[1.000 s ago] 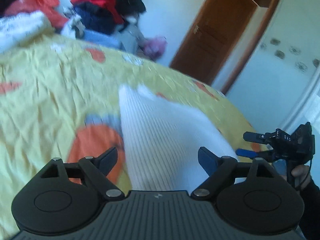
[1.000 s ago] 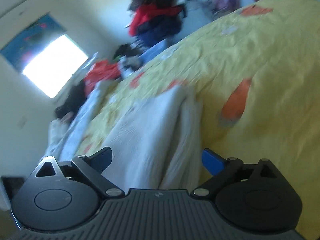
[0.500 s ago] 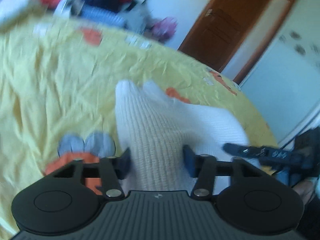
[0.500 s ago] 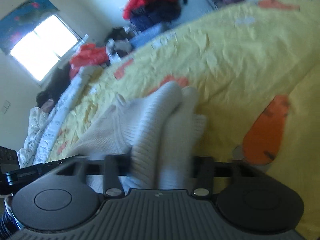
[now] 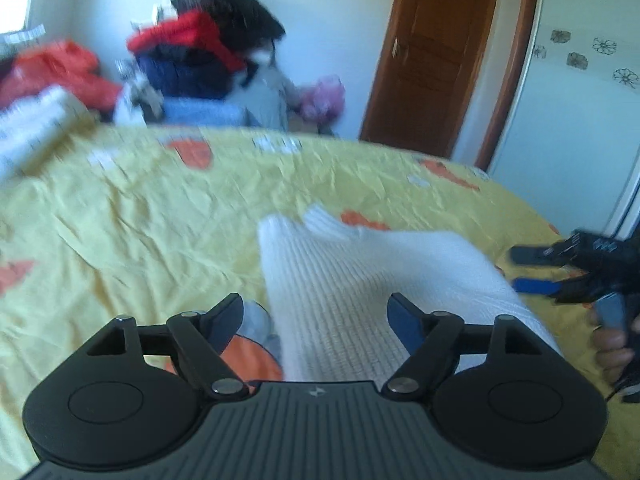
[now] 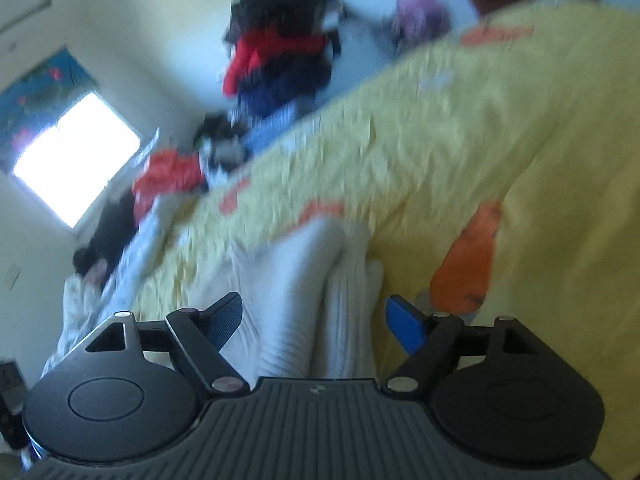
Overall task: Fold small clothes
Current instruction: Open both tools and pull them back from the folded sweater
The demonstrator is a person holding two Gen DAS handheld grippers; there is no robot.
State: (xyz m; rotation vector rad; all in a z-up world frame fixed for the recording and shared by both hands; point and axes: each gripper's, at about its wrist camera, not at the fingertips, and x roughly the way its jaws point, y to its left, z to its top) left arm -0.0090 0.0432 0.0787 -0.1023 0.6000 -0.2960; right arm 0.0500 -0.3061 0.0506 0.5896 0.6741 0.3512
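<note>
A folded white knit garment (image 5: 372,280) lies on the yellow bedspread (image 5: 140,216). Both the left claw (image 5: 316,316) and right claw (image 6: 314,316) are opening, pads clear of it. Piled clothes (image 5: 200,60) crowd the bed's far edge beside a wooden door (image 5: 432,56).

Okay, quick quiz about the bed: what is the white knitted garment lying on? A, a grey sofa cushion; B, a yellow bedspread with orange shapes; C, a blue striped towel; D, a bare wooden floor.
B: the white knitted garment lies on a yellow bedspread printed with orange shapes, seen in both wrist views.
</note>
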